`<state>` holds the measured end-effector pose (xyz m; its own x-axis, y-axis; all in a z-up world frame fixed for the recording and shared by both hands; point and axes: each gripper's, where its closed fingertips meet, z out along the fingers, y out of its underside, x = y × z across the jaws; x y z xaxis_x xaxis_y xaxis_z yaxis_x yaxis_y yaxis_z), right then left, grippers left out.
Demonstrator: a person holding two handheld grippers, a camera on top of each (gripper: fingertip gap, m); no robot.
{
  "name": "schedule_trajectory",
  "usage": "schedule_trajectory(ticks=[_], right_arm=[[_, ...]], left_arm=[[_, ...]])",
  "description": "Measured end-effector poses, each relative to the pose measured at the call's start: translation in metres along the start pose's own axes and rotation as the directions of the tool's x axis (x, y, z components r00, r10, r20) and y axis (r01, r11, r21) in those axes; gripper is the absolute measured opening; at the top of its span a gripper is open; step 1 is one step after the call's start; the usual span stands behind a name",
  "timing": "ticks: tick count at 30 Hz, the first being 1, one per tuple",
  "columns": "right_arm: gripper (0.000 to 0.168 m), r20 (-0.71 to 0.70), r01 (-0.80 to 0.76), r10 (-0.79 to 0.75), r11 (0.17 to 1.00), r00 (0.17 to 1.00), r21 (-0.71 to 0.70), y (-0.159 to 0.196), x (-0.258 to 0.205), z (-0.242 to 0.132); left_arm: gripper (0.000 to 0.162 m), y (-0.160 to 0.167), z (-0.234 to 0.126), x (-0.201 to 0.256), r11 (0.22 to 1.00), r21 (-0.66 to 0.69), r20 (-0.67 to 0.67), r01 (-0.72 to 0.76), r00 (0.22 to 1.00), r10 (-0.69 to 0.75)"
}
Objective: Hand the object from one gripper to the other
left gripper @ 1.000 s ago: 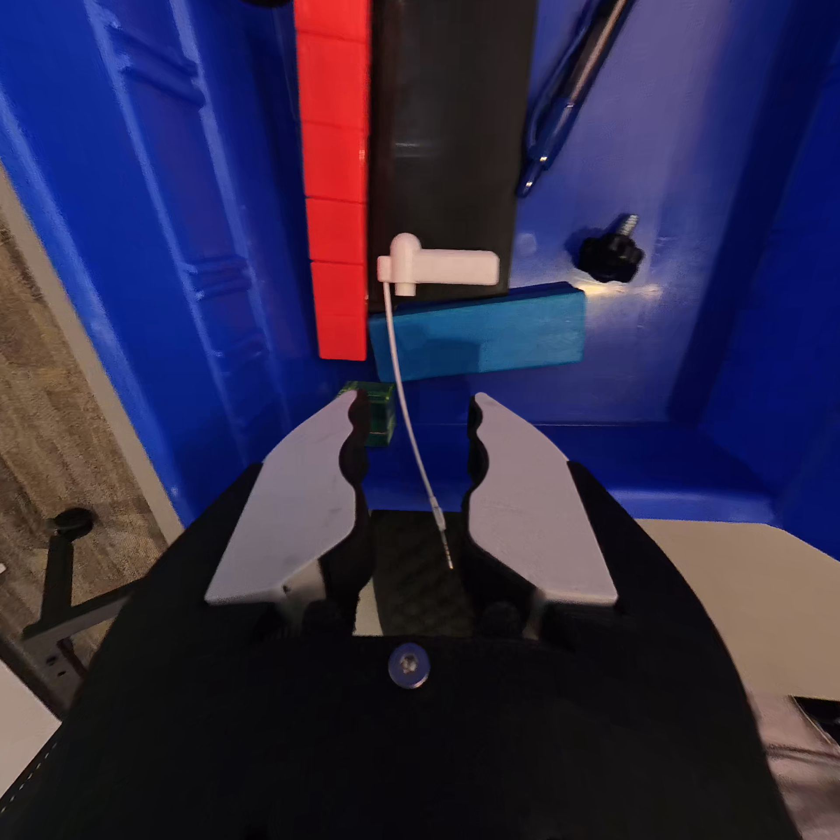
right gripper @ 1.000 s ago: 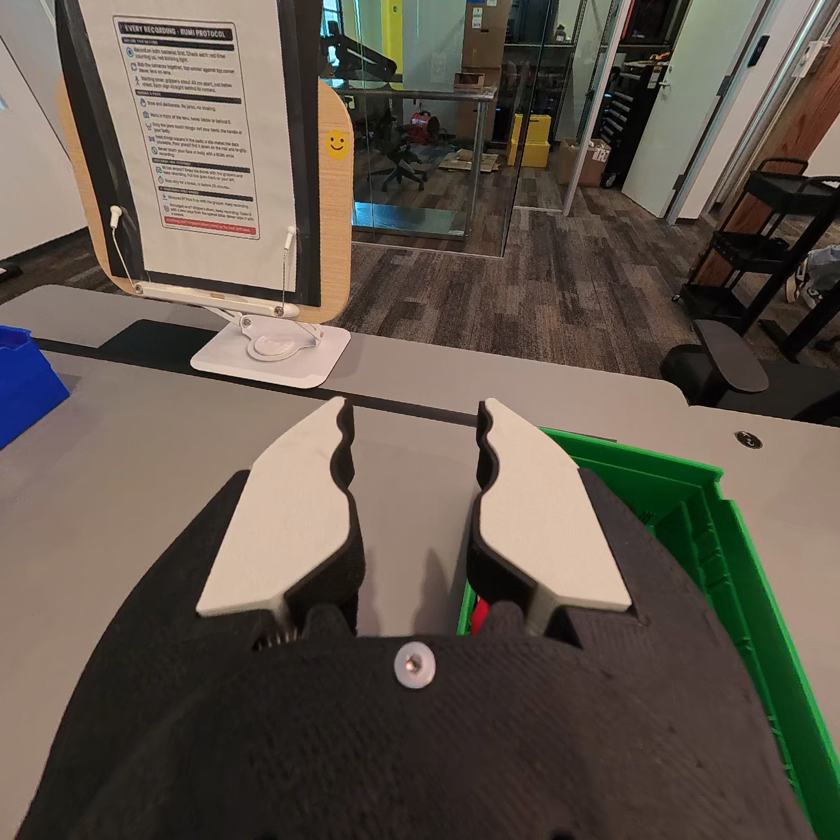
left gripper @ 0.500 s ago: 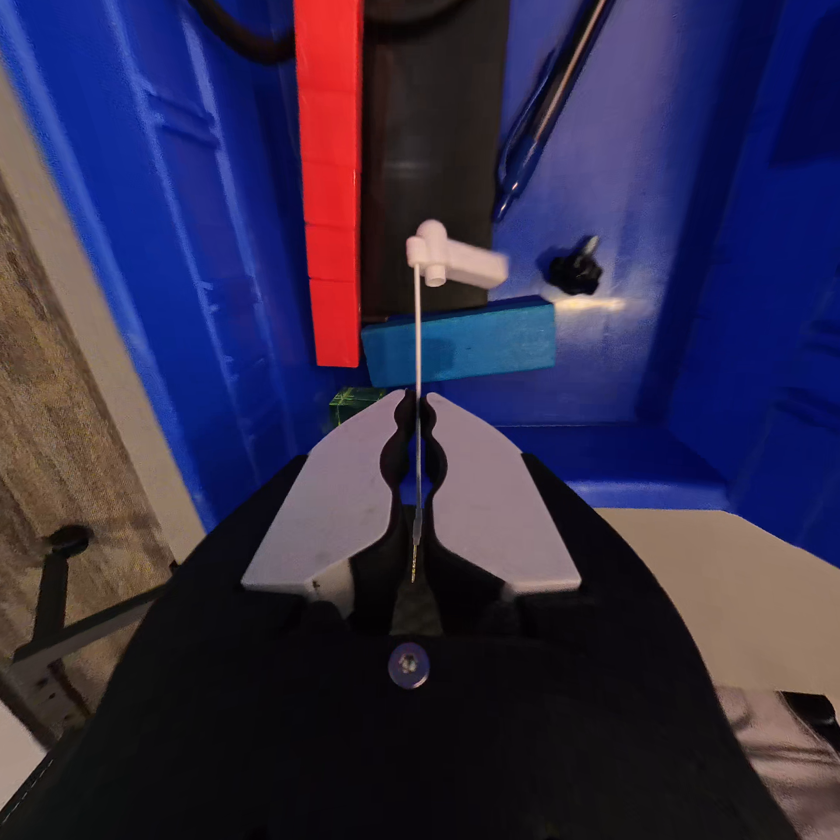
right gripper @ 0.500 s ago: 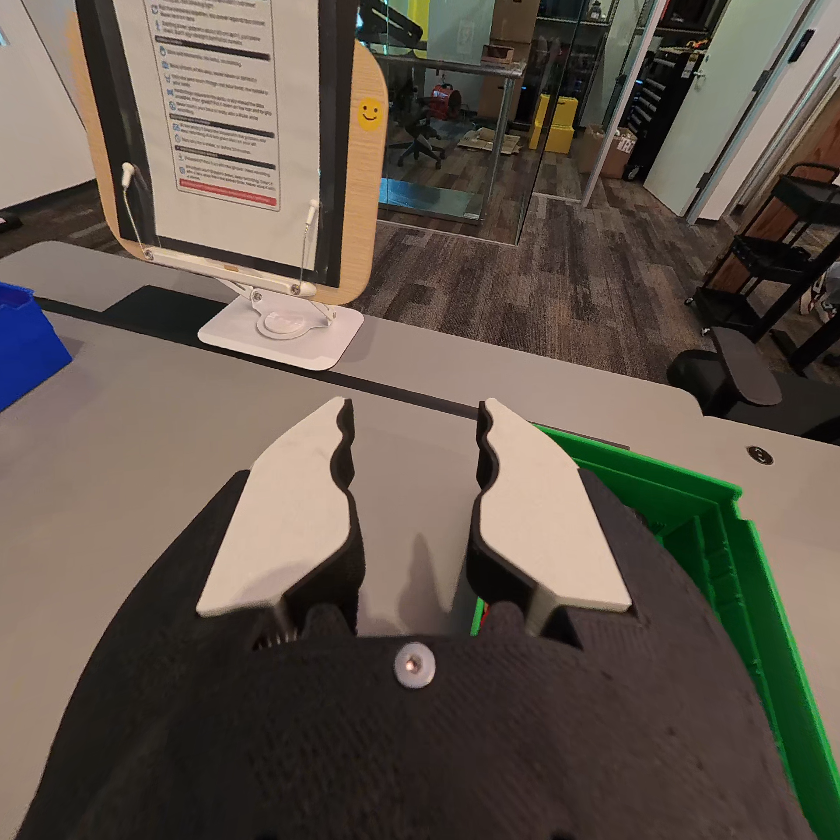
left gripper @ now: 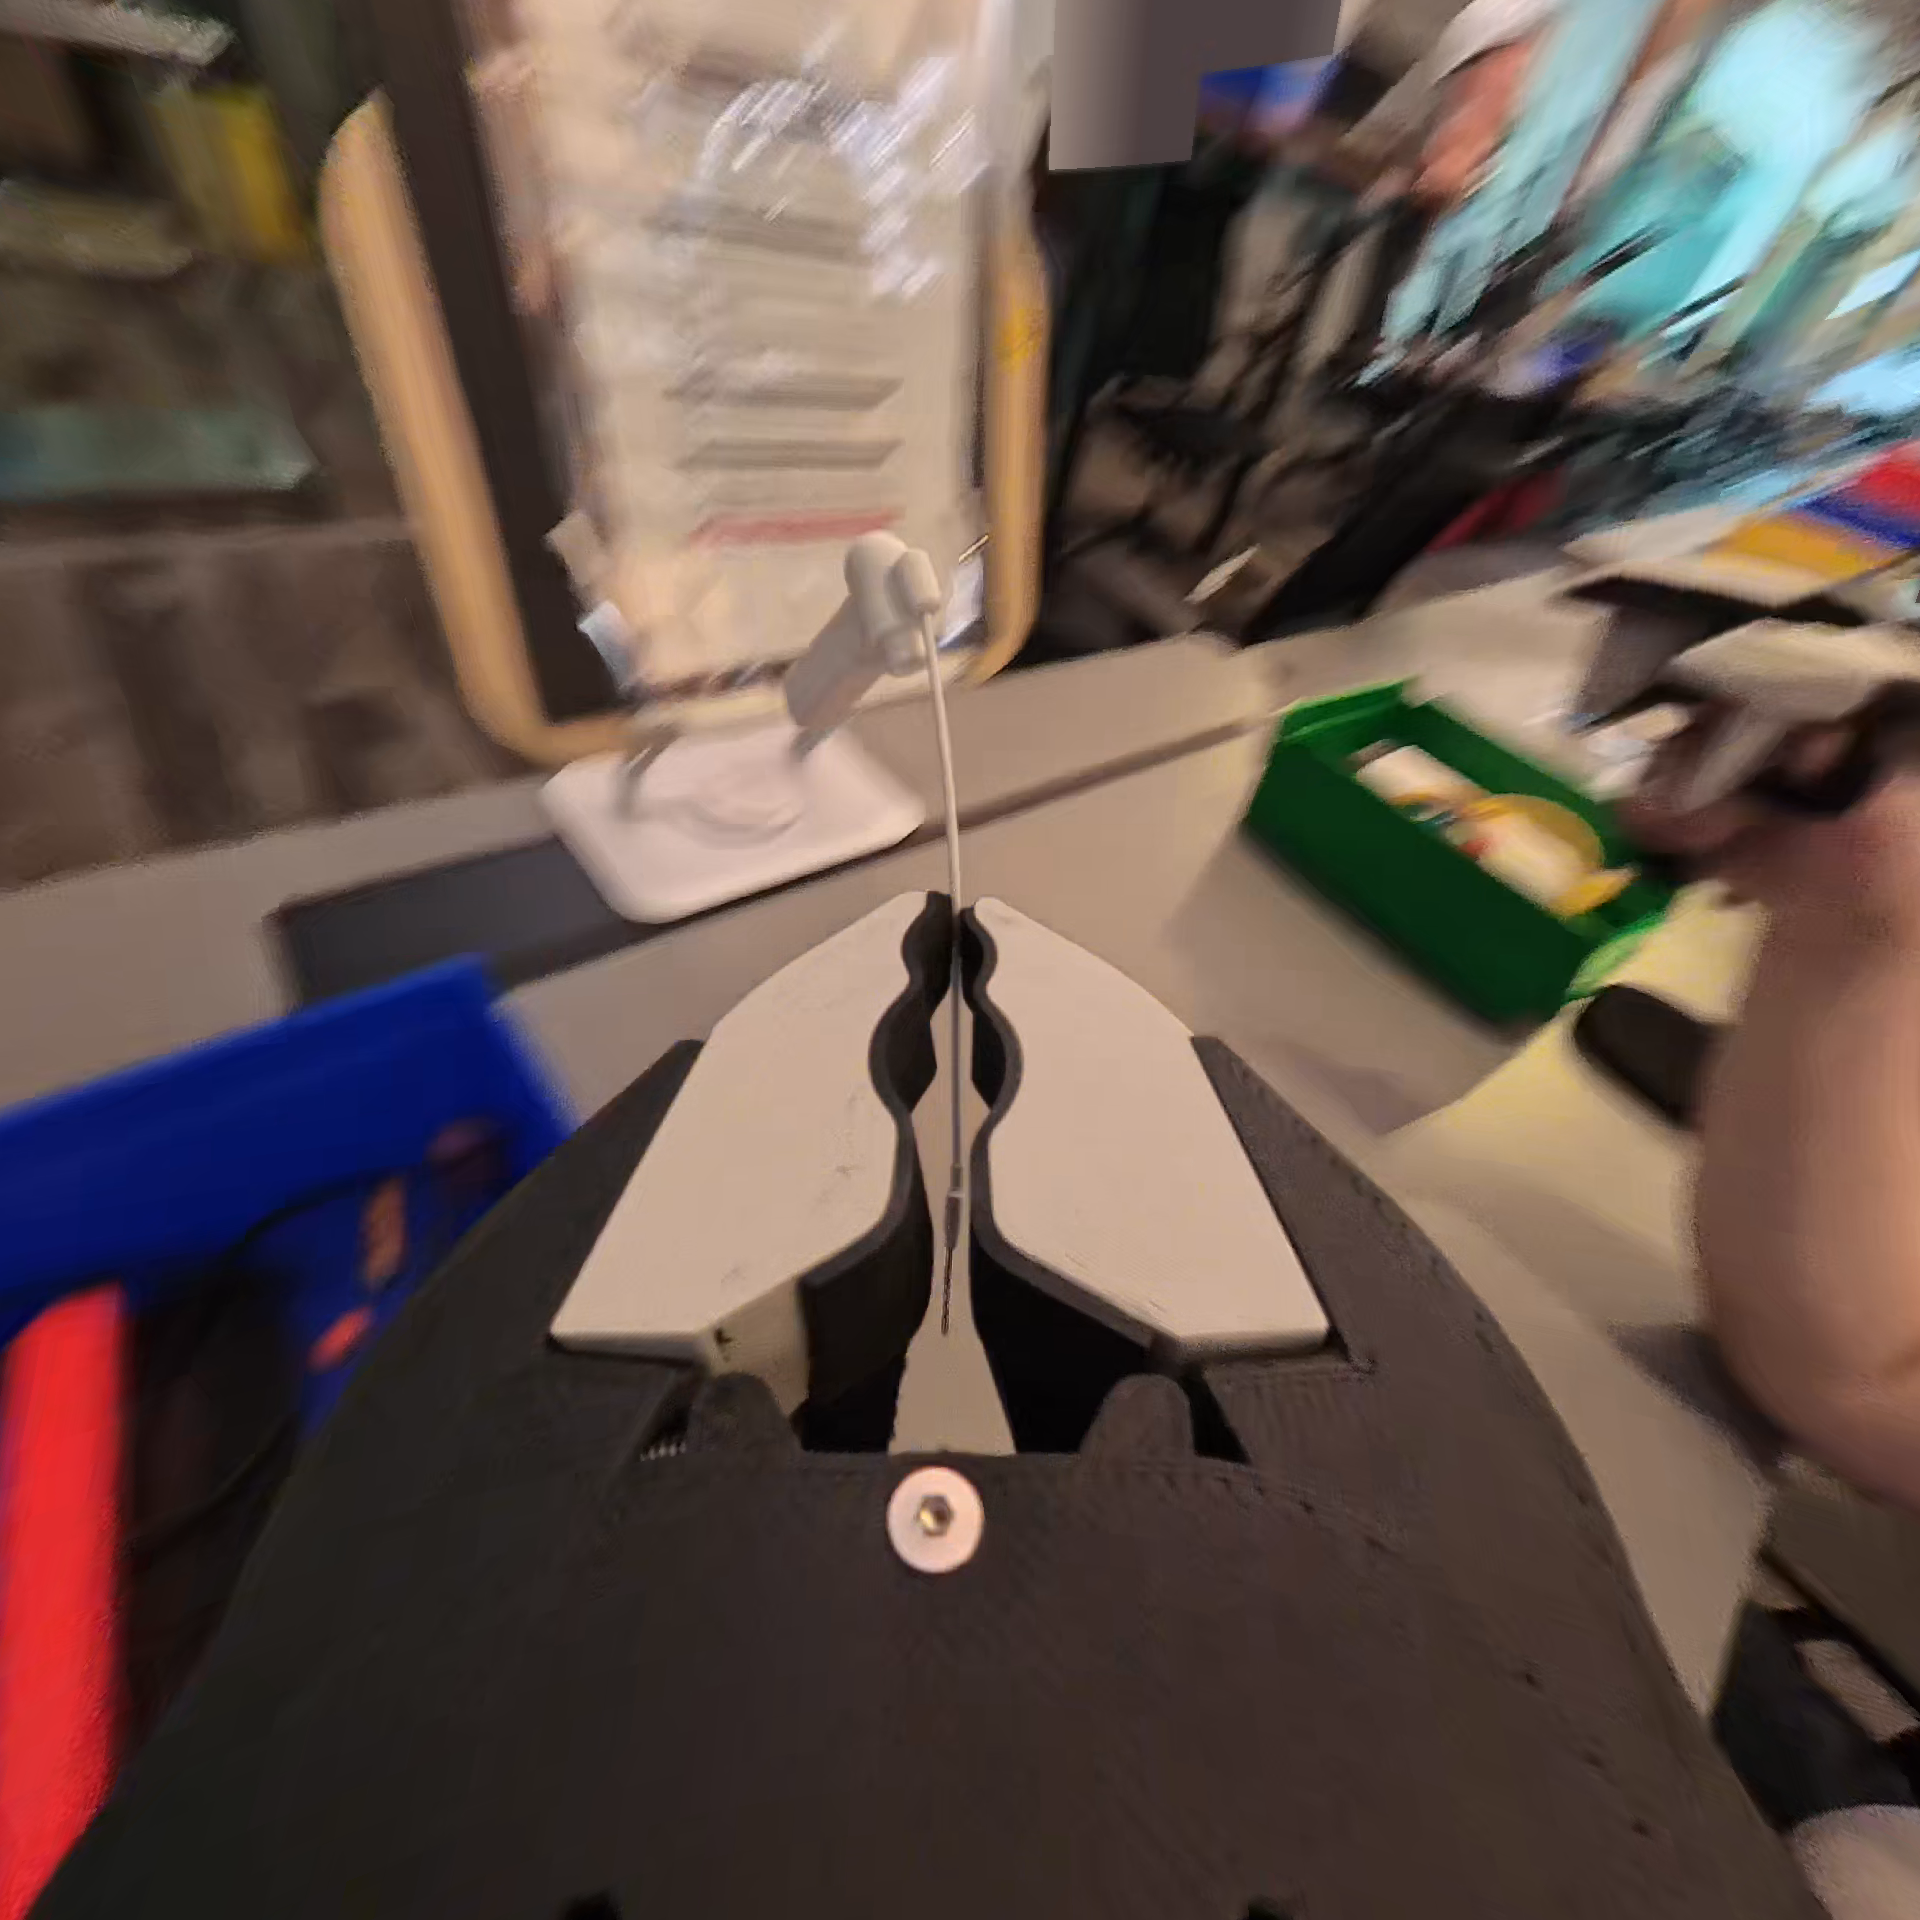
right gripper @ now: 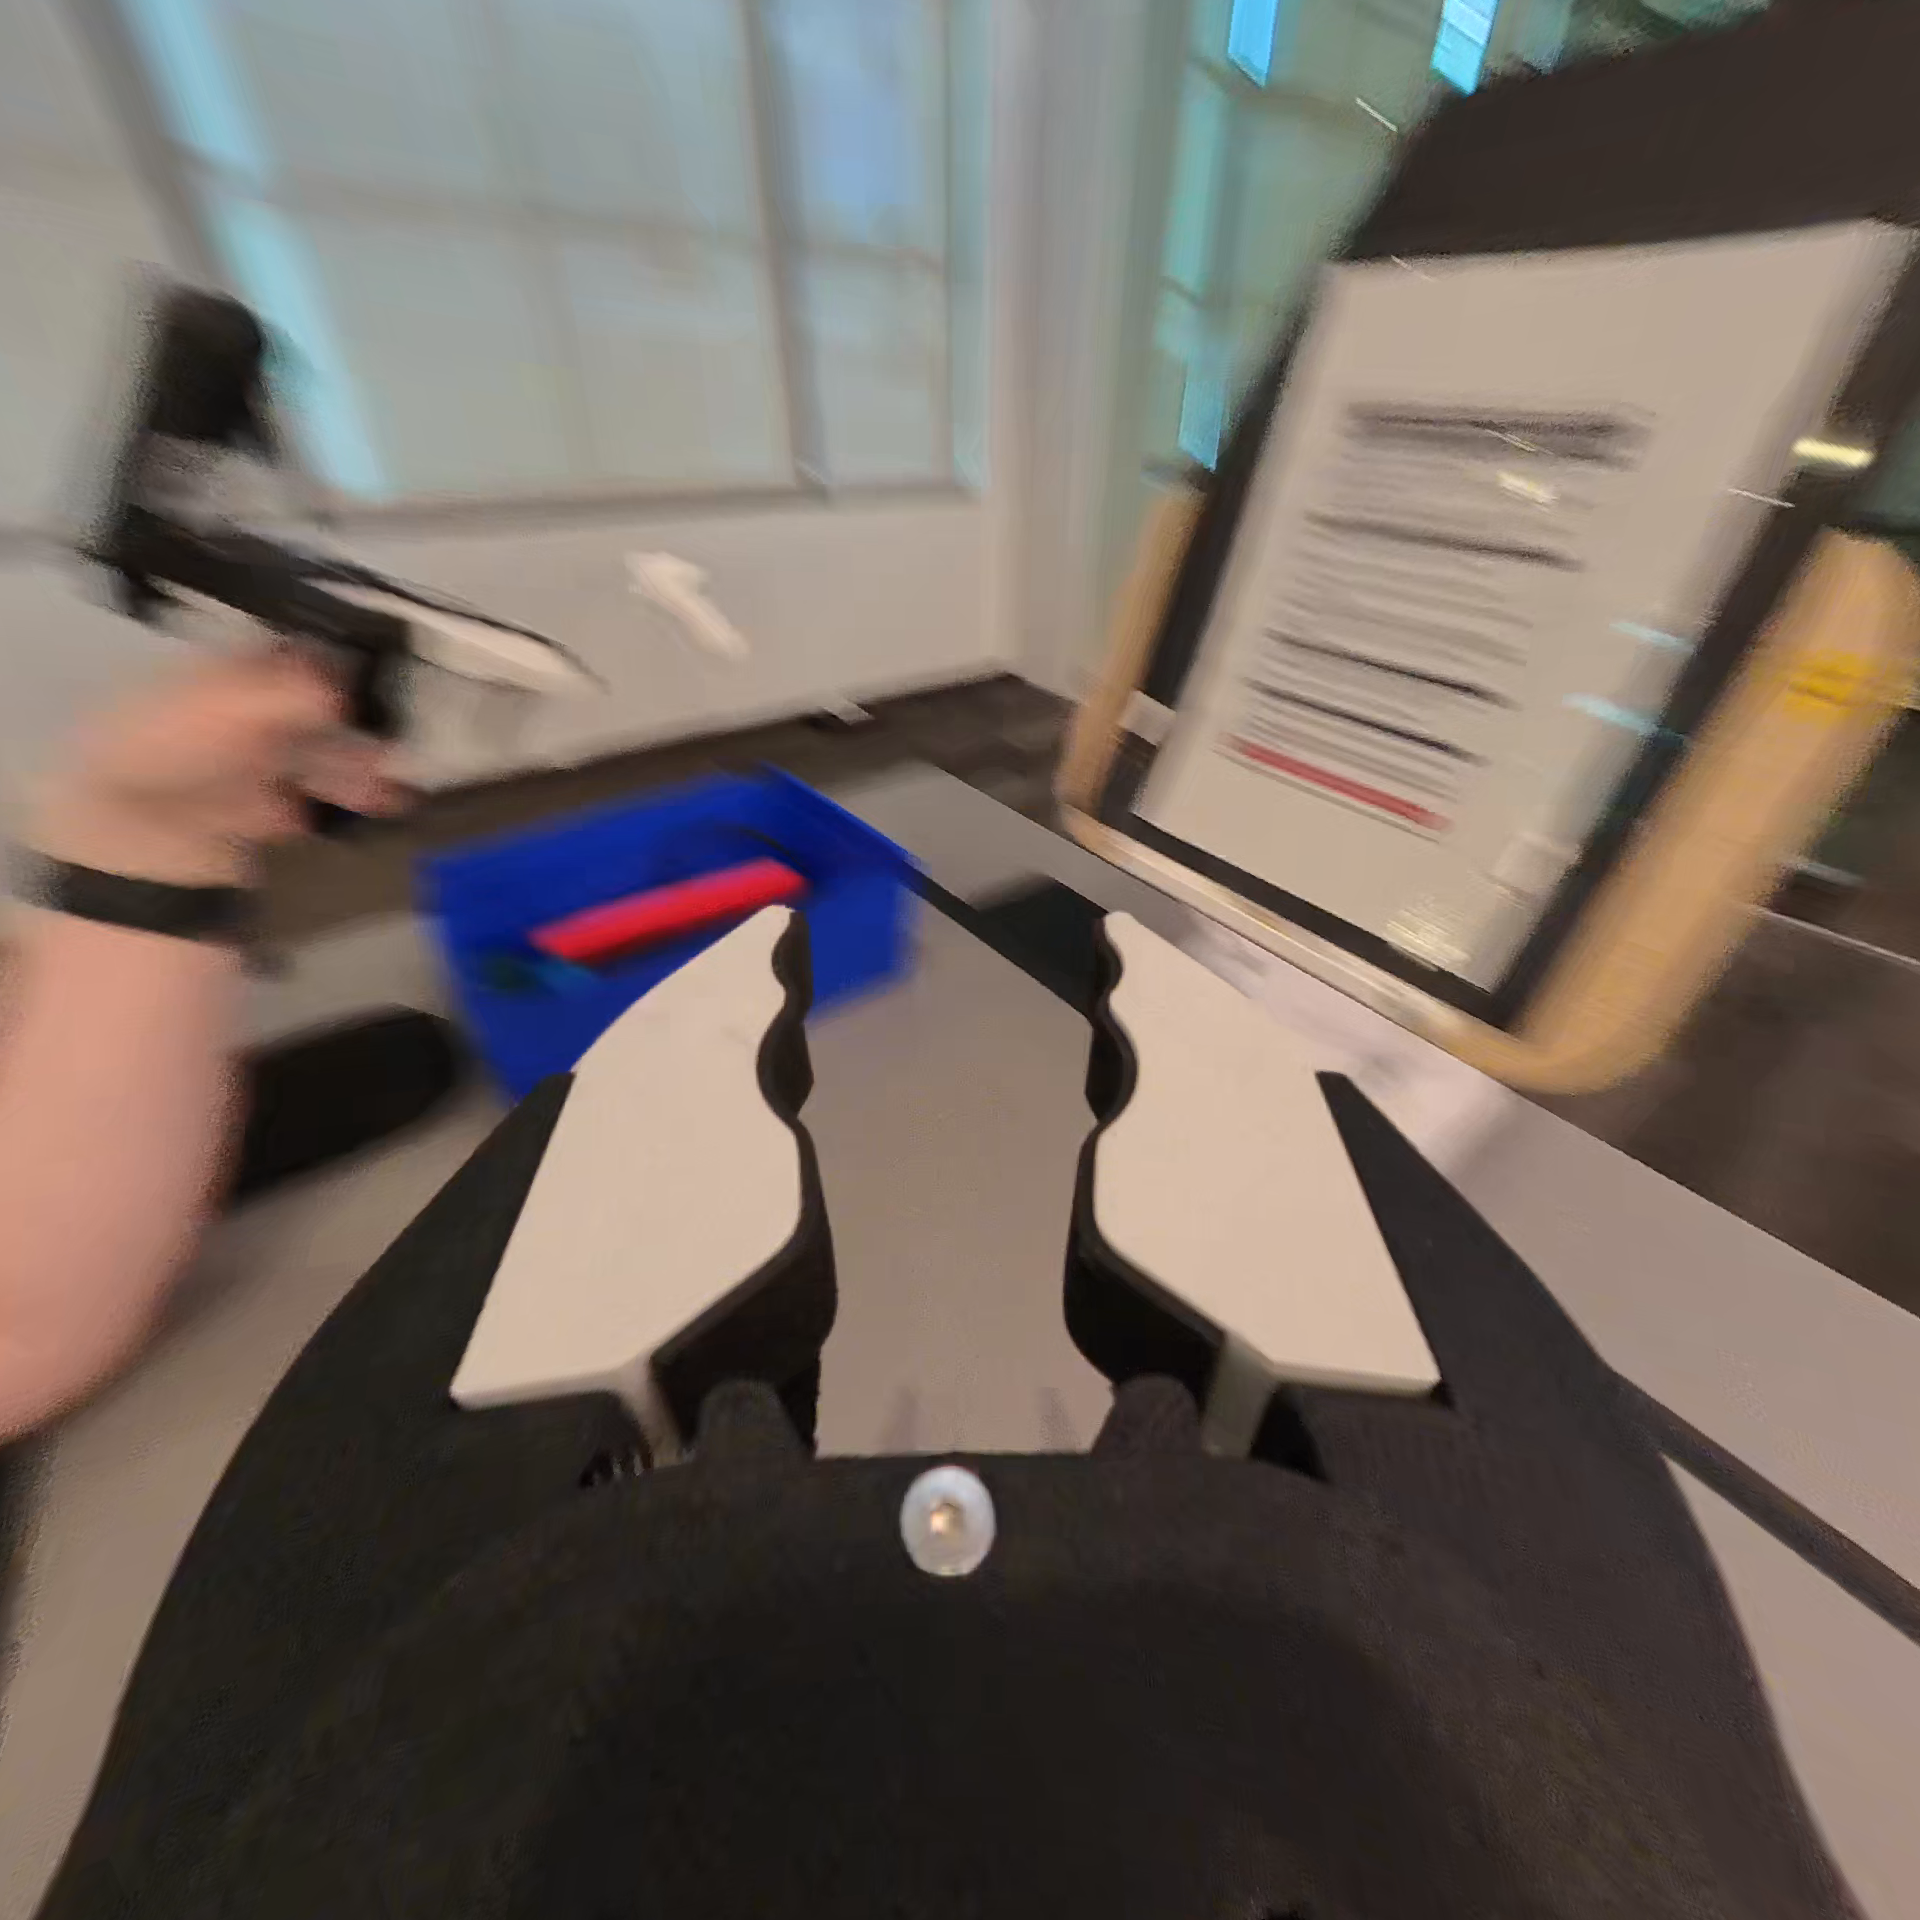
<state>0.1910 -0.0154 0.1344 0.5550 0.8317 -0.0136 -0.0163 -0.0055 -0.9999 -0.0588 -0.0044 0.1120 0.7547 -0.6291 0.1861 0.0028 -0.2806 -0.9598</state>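
My left gripper (left gripper: 951, 914) is shut on the thin white cord of a small white tag with a cord (left gripper: 878, 623). The tag's white body stands up above the fingertips and the cord's metal pin end hangs back between the fingers. The gripper is lifted above the grey table. My right gripper (right gripper: 945, 925) is open and empty, pointing toward the left gripper, which shows blurred at the left of the right wrist view (right gripper: 343, 623) with the white tag (right gripper: 686, 608) ahead of it. The right gripper shows blurred at the right edge of the left wrist view (left gripper: 1756, 717).
A blue bin (left gripper: 239, 1101) (right gripper: 665, 966) holding a red block (right gripper: 675, 909) sits on the grey table. A green bin (left gripper: 1444, 894) with several items stands at the right. A wood-framed stand with a paper sheet (left gripper: 727, 416) (right gripper: 1455, 644) stands at the back. Both views are motion-blurred. Spacing between my two grippers at the tips: around 25 cm.
My left gripper shut on the tag's cord inside the blue bin, then lifted it out and swung up toward the right. My right gripper turned left to face it, staying open.
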Motion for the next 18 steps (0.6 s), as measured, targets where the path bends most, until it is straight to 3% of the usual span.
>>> schedule_trajectory(ticks=[1,3,5,12,18], right_arm=[[0.050,0.127,-0.064,0.054,0.995,0.990,0.075,-0.011,-0.024,0.007],[0.050,0.358,-0.202,0.137,0.968,0.924,0.151,-0.025,-0.063,0.014],[0.049,0.478,-0.317,0.218,0.939,0.851,0.136,-0.026,-0.083,0.023],[0.040,0.510,-0.510,0.347,0.831,0.788,0.224,-0.028,-0.069,0.034],[0.039,0.441,-0.463,0.351,0.869,0.826,0.175,-0.014,-0.071,0.048]], left_arm=[[0.001,-0.011,0.006,0.022,0.998,0.068,-0.092,0.002,0.996,0.004],[0.001,-0.023,0.018,0.064,0.989,0.147,-0.255,0.005,0.966,0.033],[0.001,-0.025,0.031,0.096,0.981,0.191,-0.338,-0.014,0.938,0.080],[0.001,-0.008,0.066,0.157,0.975,0.196,-0.395,-0.107,0.901,0.178],[0.001,-0.005,0.071,0.167,0.976,0.203,-0.430,-0.076,0.889,0.159]])
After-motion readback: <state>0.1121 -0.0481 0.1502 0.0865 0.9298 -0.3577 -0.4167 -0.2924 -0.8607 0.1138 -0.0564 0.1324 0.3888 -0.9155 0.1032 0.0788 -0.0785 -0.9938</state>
